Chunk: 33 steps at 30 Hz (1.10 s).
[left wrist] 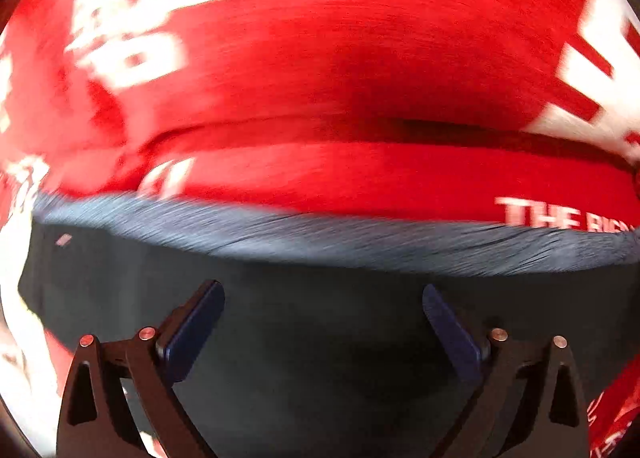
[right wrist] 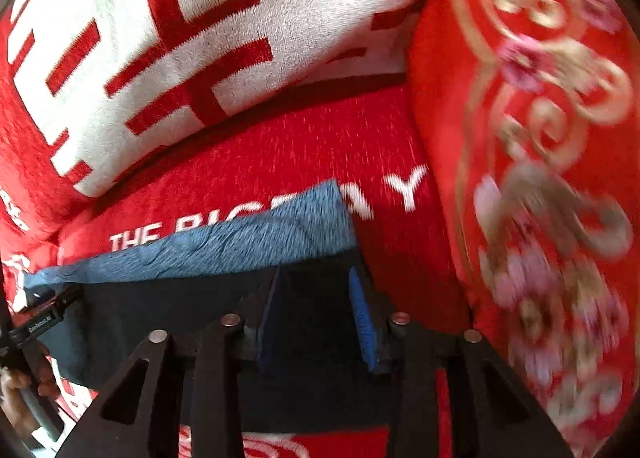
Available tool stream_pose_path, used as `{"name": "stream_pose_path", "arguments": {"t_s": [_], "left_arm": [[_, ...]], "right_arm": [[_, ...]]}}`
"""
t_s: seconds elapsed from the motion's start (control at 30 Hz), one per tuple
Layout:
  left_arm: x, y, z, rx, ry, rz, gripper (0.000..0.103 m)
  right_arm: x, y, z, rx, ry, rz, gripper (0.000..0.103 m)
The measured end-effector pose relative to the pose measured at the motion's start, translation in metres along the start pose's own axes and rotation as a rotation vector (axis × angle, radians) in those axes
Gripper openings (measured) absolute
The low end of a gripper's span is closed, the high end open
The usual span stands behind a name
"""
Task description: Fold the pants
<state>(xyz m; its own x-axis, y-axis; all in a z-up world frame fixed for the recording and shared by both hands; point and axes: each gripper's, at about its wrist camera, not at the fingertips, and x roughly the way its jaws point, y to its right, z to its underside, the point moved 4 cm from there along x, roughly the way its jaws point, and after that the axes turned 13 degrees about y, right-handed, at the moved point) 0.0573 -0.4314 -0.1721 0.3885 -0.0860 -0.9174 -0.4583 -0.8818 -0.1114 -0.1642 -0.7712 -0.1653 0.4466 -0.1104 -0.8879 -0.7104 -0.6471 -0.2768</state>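
pants: dark pants (right wrist: 168,310) with a blue fleecy lining (right wrist: 256,242) lay on the red blanket (right wrist: 280,146), a floral pillow (right wrist: 540,178) beside them.
handling: looked soft, light, floppy; best taken at the lined edge.
left gripper (left wrist: 322,322): jaws wide, released, above the cloth.
right gripper (right wrist: 316,318): jaws part closed over the dark cloth; grip unclear.
writing: "THE BIG…Y" on the blanket.

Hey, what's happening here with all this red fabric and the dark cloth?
A person is folding dark pants on a red printed blanket, a handheld gripper in each hand. The left gripper hangs wide open over the pants, gripping nothing. The right gripper stands half-closed over the corner by the blue lining; whether it pinches cloth isn't clear.
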Motion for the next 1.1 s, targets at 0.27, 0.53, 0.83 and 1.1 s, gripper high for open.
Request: {"name": "stream_pose_path", "arguments": {"t_s": [0.27,0.53,0.83,1.1], "left_arm": [[-0.03,-0.128,0.03,-0.053,0.001,-0.097,0.101],[-0.007,-0.219,0.059,-0.044,-0.022,-0.067,0.1],[0.01,-0.235,0.063,0.049,-0.015,0.046,0.101],[0.011,-0.214,0.061,0.047,0.011,0.133,0.101]], "right_arm": [[-0.022,-0.112,0.094,0.078,-0.16,-0.353,0.053],[0.056,-0.28,0.207,0.2,-0.349,-0.577,0.053],[0.096,-0.335,0.25,0.35,-0.413,-0.596,0.053],[0.103,-0.331,0.225,0.442,-0.342,-0.539,0.045]]}}
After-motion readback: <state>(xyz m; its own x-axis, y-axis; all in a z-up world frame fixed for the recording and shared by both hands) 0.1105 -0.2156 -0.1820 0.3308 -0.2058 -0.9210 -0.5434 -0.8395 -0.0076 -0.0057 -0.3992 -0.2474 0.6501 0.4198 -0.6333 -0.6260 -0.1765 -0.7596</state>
